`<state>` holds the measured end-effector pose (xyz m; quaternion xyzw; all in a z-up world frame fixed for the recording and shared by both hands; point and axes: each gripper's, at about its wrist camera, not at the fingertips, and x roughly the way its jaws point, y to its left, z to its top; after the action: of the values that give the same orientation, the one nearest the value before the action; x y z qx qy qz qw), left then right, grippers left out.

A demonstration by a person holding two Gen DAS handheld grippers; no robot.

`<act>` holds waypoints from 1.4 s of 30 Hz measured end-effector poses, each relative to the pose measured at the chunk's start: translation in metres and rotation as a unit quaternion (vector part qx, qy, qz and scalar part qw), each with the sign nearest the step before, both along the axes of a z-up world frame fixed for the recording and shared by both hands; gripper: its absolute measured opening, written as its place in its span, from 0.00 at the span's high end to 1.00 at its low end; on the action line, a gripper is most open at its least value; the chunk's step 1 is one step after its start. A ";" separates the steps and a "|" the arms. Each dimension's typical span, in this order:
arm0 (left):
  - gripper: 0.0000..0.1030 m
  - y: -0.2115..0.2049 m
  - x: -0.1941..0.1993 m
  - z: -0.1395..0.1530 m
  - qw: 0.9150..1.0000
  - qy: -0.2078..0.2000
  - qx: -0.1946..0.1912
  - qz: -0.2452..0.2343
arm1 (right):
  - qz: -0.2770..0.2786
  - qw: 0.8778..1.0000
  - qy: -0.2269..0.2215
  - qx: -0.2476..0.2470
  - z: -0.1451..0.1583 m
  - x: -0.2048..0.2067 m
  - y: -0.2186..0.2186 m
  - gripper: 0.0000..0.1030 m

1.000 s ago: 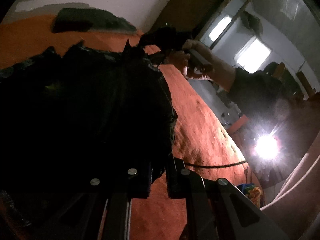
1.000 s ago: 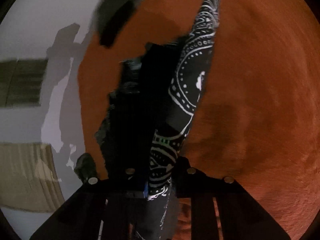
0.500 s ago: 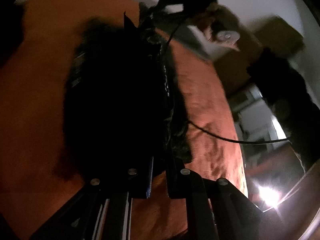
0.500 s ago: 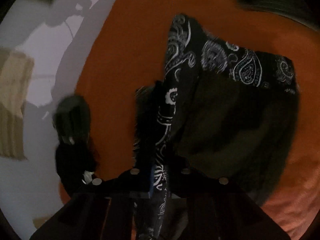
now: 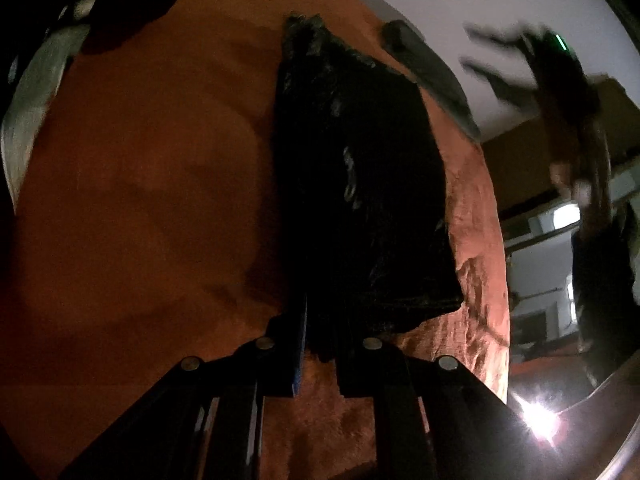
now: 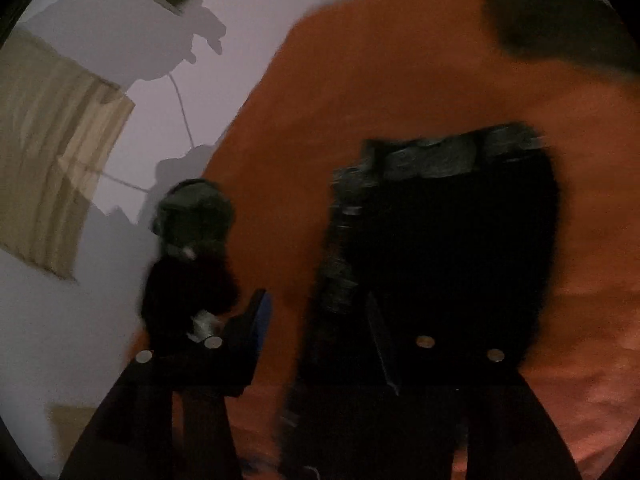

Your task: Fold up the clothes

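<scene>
A black patterned garment lies folded flat on the orange bedcover. In the left wrist view, my left gripper is shut on the garment's near corner, which runs in between the fingers. In the right wrist view, the right gripper stands open with its fingers wide apart just above the garment, and nothing is held between them. The left view also shows the right gripper as a blur up in the air to the right of the garment. The hand-held left gripper appears at the garment's left side.
A dark folded item lies at the bed's far edge by the white wall, and also shows as the dark item. A dark-and-white cloth sits at upper left. A bright lamp glares at lower right. A beige curtain hangs left.
The garment has come down from hanging between both grippers to lying flat on the bed. My right gripper has opened, let go and lifted away. The left still holds its corner.
</scene>
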<state>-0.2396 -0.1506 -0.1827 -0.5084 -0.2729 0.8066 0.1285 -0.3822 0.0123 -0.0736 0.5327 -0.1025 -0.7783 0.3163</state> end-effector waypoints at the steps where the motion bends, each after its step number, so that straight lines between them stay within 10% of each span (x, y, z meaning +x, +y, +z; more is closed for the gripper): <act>1: 0.87 -0.002 -0.009 0.006 1.000 0.005 -0.006 -0.008 | 0.000 1.000 0.009 0.013 -0.007 0.018 0.014 0.52; 11: 0.68 0.019 -0.133 0.008 0.994 -0.021 -0.052 -0.096 | -0.036 0.999 -0.021 -0.023 -0.094 0.181 0.082 0.52; 17: 0.69 0.038 -0.147 -0.015 0.989 -0.059 -0.070 -0.114 | 0.069 0.993 0.083 0.055 -0.094 0.250 0.031 0.49; 22: 0.87 0.046 -0.143 -0.014 0.987 -0.060 -0.087 -0.123 | 0.188 0.924 0.262 0.205 -0.096 0.289 -0.045 0.48; 28: 0.96 0.043 -0.136 -0.013 0.989 -0.059 -0.078 -0.111 | 0.253 0.835 0.374 0.316 -0.129 0.291 -0.111 0.49; 31: 0.97 0.041 -0.132 -0.012 0.990 -0.058 -0.074 -0.106 | 0.261 0.805 0.404 0.346 -0.142 0.290 -0.122 0.76; 37: 0.96 0.023 -0.097 -0.002 0.995 -0.054 -0.030 -0.083 | 0.248 0.843 0.403 0.257 -0.099 0.309 -0.082 0.85; 42: 0.92 0.027 -0.078 -0.022 0.992 -0.061 -0.058 -0.092 | 0.291 0.836 0.367 0.285 -0.132 0.310 -0.080 0.77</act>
<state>-0.3177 -0.1235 -0.2043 -0.5863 -0.1850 0.7731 0.1559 -0.0720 -0.0678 -0.2058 0.2801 0.4069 -0.7836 0.3767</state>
